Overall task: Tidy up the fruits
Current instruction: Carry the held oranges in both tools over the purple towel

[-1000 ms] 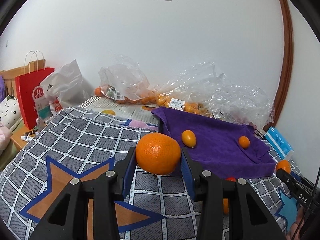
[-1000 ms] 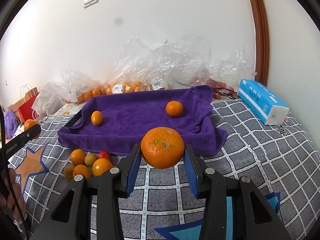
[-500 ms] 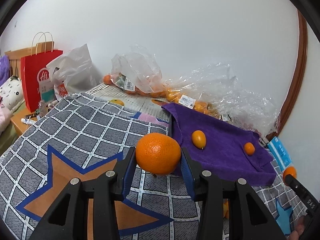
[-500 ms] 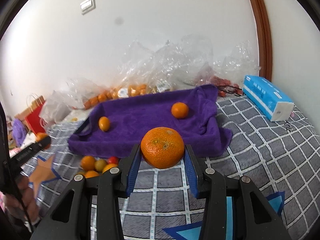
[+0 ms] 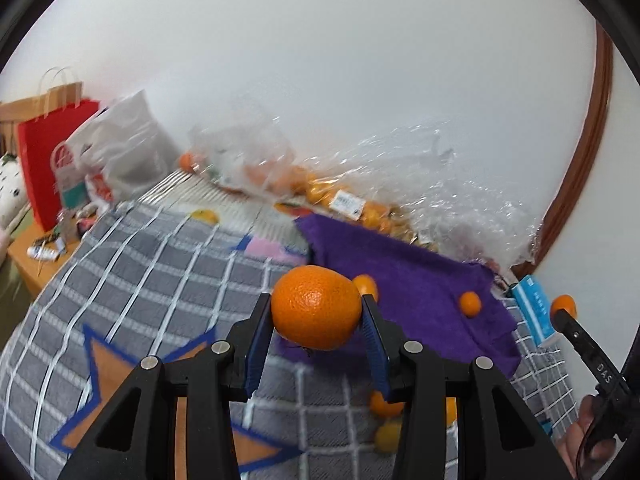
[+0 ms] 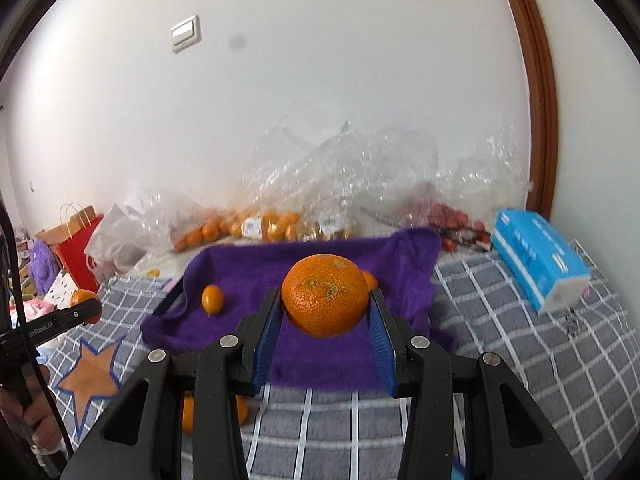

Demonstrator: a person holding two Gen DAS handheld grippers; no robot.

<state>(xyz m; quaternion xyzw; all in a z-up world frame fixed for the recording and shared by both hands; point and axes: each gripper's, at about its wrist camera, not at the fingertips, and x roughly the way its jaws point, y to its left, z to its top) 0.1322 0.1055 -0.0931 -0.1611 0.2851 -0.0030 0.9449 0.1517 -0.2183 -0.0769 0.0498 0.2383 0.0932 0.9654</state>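
My left gripper [image 5: 316, 322] is shut on a large orange [image 5: 316, 307], held above the checked blanket just left of the purple towel [image 5: 416, 288]. My right gripper [image 6: 325, 312] is shut on a second large orange [image 6: 325, 295], raised over the front of the purple towel [image 6: 320, 256]. On the towel lie a small oval kumquat [image 6: 212, 298] and a small round orange [image 5: 469, 303], the latter mostly hidden behind the held fruit in the right wrist view. Several small loose fruits [image 5: 386, 404] lie on the blanket in front of the towel, partly hidden by the fingers.
Clear plastic bags of oranges [image 6: 256, 228] and red fruit [image 6: 456, 220] line the wall behind the towel. A blue tissue pack [image 6: 540, 260] lies at the right. A red paper bag [image 5: 44, 160] and a white plastic bag [image 5: 116, 156] stand at the left.
Both grippers have risen with their oranges and moved toward the purple towel, which now sits lower and closer in both views. The loose fruits have dropped behind the fingers.
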